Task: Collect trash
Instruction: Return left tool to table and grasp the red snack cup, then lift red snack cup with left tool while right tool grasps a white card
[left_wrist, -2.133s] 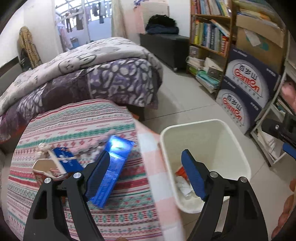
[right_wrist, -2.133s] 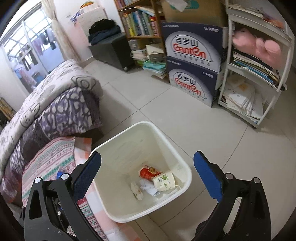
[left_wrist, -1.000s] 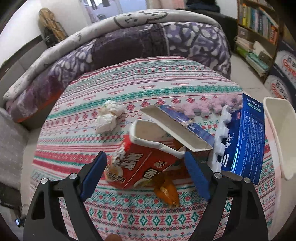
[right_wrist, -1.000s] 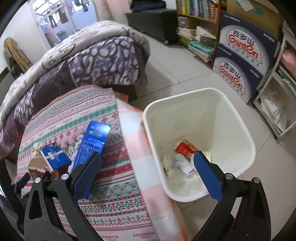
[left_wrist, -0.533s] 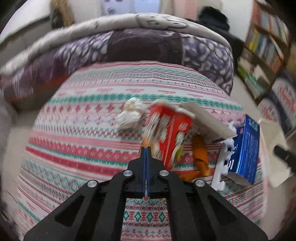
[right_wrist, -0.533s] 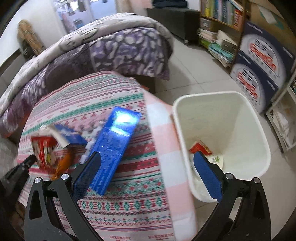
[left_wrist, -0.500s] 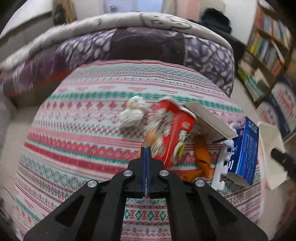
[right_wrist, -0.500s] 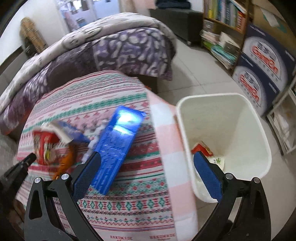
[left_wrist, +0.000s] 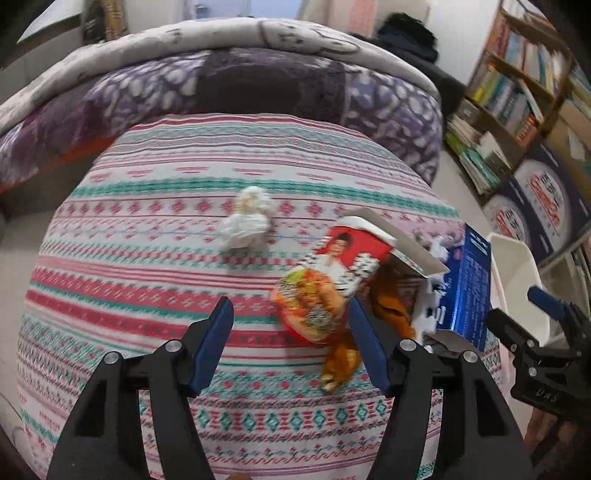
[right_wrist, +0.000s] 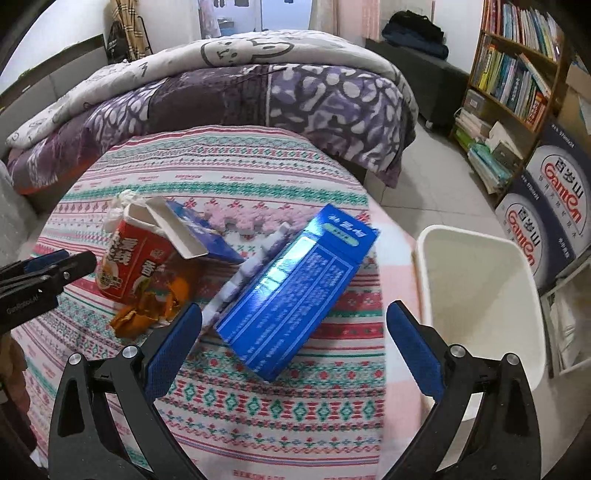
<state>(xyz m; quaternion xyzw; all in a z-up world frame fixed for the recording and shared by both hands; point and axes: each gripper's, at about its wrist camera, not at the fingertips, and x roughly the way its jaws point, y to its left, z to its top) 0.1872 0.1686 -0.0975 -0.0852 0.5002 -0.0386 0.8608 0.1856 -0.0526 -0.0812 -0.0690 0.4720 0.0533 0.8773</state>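
On the round patterned table (left_wrist: 147, 258) lie a red noodle cup (left_wrist: 325, 284) on its side, an orange wrapper (left_wrist: 388, 317), a crumpled white tissue (left_wrist: 245, 221), a small open blue-and-white box (right_wrist: 195, 229) and a long blue box (right_wrist: 299, 284). My left gripper (left_wrist: 291, 343) is open just in front of the cup, its right finger beside the cup's base. My right gripper (right_wrist: 291, 336) is open above the near end of the long blue box. The white trash bin (right_wrist: 476, 295) stands to the right of the table.
A bed with a purple patterned quilt (right_wrist: 240, 92) lies behind the table. Bookshelves (right_wrist: 517, 85) and stacked blue cartons (right_wrist: 546, 206) line the right wall. The left gripper shows at the left edge of the right wrist view (right_wrist: 48, 273).
My left gripper was shut half a second ago and now stands open, close by the noodle cup. My right gripper swung from over the bin to over the table and the long blue box.
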